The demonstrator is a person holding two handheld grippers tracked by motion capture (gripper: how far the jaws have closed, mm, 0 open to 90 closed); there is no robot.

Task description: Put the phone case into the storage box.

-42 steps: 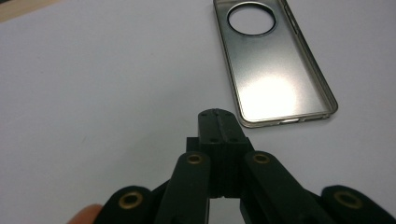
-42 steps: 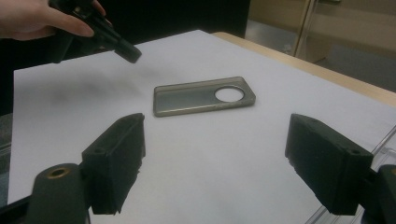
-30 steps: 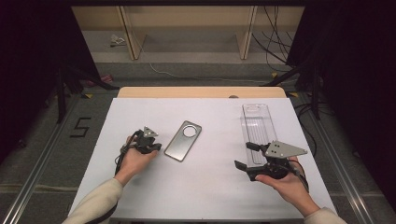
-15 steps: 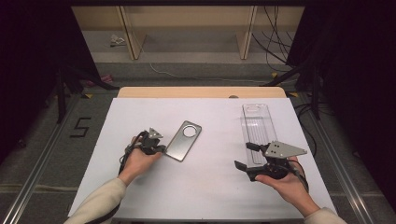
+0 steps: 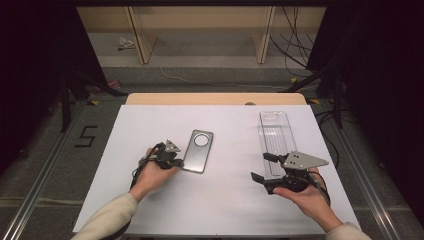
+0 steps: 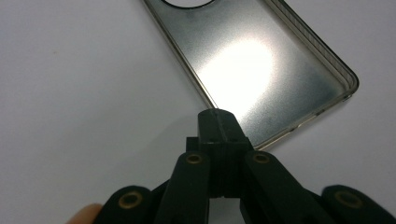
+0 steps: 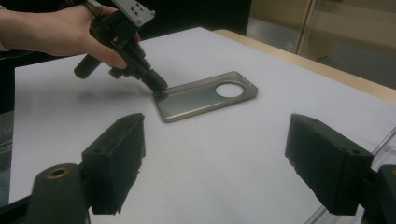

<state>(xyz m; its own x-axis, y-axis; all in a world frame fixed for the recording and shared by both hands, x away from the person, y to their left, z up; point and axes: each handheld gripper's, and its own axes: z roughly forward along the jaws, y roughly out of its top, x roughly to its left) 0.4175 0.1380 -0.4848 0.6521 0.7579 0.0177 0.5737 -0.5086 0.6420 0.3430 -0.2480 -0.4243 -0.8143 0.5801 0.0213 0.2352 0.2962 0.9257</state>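
A grey metallic phone case (image 5: pixel 198 150) with a round camera hole lies open side up on the white table (image 5: pixel 225 200). My left gripper (image 5: pixel 179 162) is shut, and its tips rest on the case's near left corner (image 6: pixel 252 60). Seen from the right gripper view, the left gripper (image 7: pixel 159 86) slants down onto the corner of the case (image 7: pixel 205 95). I cannot tell whether the rim is pinched between its jaws (image 6: pixel 219 116). My right gripper (image 5: pixel 264 167) is held open and empty at the right, its jaws (image 7: pixel 219 154) wide apart and facing the case.
A clear plastic tray (image 5: pixel 274 132) lies lengthwise at the table's right, just beyond the right gripper. Past the table's wooden far edge (image 5: pixel 215 98) are the floor, shelf legs and cables.
My left gripper has shifted slightly right, up to the case's corner. The right gripper has stayed put.
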